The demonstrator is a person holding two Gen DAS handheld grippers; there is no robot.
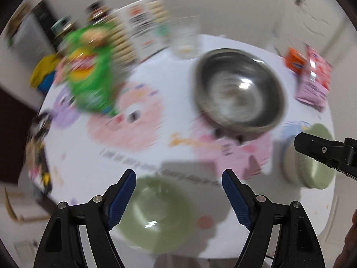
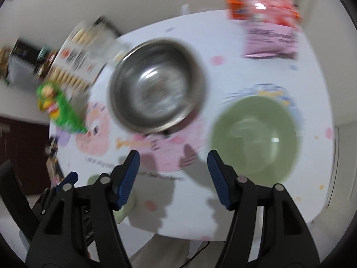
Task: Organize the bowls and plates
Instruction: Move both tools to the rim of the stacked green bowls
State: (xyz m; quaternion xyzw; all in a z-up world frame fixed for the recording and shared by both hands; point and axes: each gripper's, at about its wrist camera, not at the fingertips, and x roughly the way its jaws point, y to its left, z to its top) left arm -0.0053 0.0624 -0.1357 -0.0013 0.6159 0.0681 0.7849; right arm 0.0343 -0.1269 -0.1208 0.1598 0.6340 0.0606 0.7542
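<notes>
A steel bowl [image 1: 239,91] [image 2: 158,87] stands empty near the middle of the white table [image 1: 107,167] [image 2: 256,71]. One pale green bowl [image 1: 156,214] lies on the table right under my left gripper [image 1: 178,178], which hangs above it, open and holding nothing. A second green bowl [image 2: 252,138] [image 1: 319,172] sits at the right side of the table. My right gripper [image 2: 173,158] is open and empty above the cloth, between the two bowls. One finger [image 1: 312,147] of the right gripper crosses the second green bowl in the left wrist view. Both views are blurred.
A green chip bag [image 1: 89,73] [image 2: 60,107], a biscuit box [image 1: 138,29] and a glass [image 1: 185,42] stand at the back left. A pink-and-red packet [image 1: 312,78] [image 2: 270,22] and an orange box [image 1: 294,60] lie at the back right. The table's near edge lies just below the grippers.
</notes>
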